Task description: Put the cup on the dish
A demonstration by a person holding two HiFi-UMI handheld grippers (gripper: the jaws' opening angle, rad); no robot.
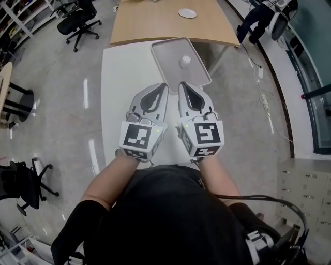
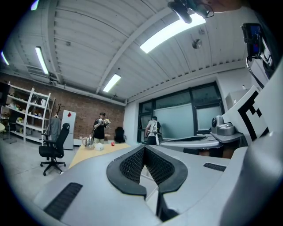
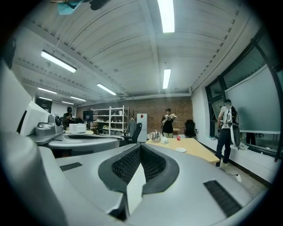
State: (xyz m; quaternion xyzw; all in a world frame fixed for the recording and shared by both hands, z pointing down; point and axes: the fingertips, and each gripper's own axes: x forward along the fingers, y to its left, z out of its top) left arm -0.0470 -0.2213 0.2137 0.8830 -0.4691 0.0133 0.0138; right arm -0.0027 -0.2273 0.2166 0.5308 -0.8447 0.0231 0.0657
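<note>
While both grippers hover side by side over the near half of the white table, neither holds anything. The left gripper has its jaws clenched tip to tip with nothing between them, and the right gripper, just beside it, is closed and empty in the same way.

Just beyond their tips, a grey tray lies askew at the table's far edge. The cup, small and white, stands upright on it toward the right edge. The dish lies well apart from the cup, near the far edge of the wooden table behind.

The likeliest slip is reaching in with the jaws closed, which would nudge the cup over or push it against the tray's rim. The cup also looks small for the pads, so an off-centre pinch could let it drop during the long carry to the dish.
</note>
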